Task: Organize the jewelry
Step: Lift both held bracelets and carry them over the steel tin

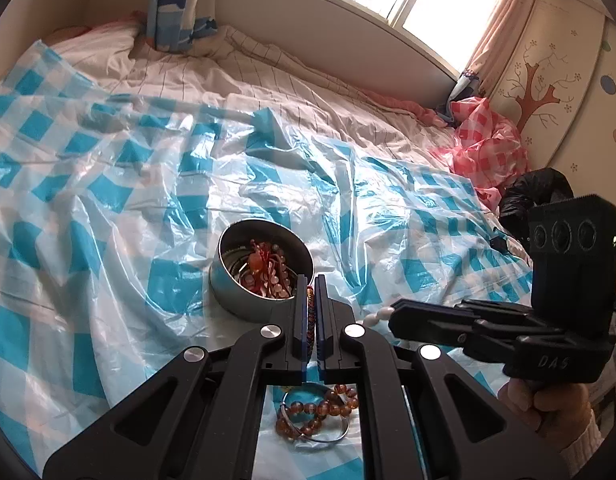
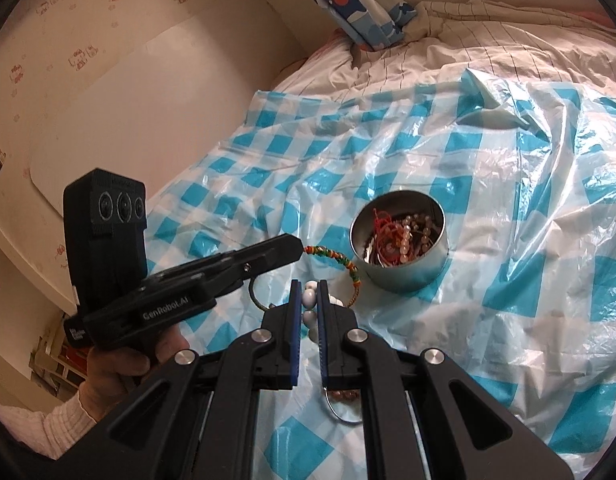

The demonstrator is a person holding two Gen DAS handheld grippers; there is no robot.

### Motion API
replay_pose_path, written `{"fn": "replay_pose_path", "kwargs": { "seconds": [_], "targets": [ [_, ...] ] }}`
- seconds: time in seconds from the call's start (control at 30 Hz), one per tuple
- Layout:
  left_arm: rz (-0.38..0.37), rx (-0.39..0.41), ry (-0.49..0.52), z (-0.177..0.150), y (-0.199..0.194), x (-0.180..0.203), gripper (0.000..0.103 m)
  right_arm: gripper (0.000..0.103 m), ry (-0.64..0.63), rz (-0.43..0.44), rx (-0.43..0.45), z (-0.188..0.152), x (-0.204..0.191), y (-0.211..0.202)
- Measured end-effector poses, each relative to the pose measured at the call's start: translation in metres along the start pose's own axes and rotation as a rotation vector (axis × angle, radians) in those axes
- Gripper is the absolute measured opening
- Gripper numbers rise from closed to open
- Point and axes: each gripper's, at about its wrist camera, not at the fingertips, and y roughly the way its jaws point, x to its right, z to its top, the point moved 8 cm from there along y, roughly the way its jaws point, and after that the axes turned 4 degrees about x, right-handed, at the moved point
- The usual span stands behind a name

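Amber beads (image 1: 315, 408) and a thin metal bangle (image 1: 327, 438) lie closest, on the checked plastic sheet (image 1: 108, 184) right under the left gripper (image 1: 311, 308), not yet picked up. That gripper's two fingers are pressed together on a braided cord bracelet (image 2: 335, 260), whose loose loop hangs toward the round metal tin (image 2: 399, 240). Its tips sit at the tin's near rim in the left wrist view, a sensible spot from which to let the cord fall inside.

Just beside it, the right gripper (image 2: 309, 300) is clamped on a white bead bracelet (image 2: 309, 300); the beads show between the blue pads and trail below the fingers. In the left wrist view a short run of white beads (image 1: 377, 316) sticks out of its tip, so the grip is near one end of the strand, and the rest dangles free.

Inside the tin is a tangle of red cord and pale pink beads (image 1: 268, 272), which suggests it is the collecting place. It stands toward the middle of the sheet, well away from the striped bedding (image 1: 268, 68) at the far edge. Holding one piece in each gripper close to the tin keeps both carries short. My guess is that the cord bracelet goes in first, the white one after, and the amber beads and bangle remain.
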Motion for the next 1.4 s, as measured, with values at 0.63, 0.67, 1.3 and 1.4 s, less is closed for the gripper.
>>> {"fn": "replay_pose_path", "kwargs": {
  "seconds": [0.63,0.67,1.3,1.4],
  "targets": [
    [0.001,0.062,-0.003,0.016,-0.008,0.004,0.003,0.008,0.065,0.015,0.108,0.026,0.005,-0.006],
    [-0.001,0.065,-0.005,0.016,-0.008,0.004,0.003,0.008,0.069,0.015,0.112,0.027,0.006,-0.005],
    [0.001,0.097,-0.058,0.030,-0.005,-0.005,0.003,0.008,0.119,0.006,0.186,0.043,0.013,0.009],
    [0.004,0.100,-0.071,0.031,-0.003,-0.008,0.003,0.008,0.126,0.003,0.192,0.045,0.016,0.010]
  ]
}}
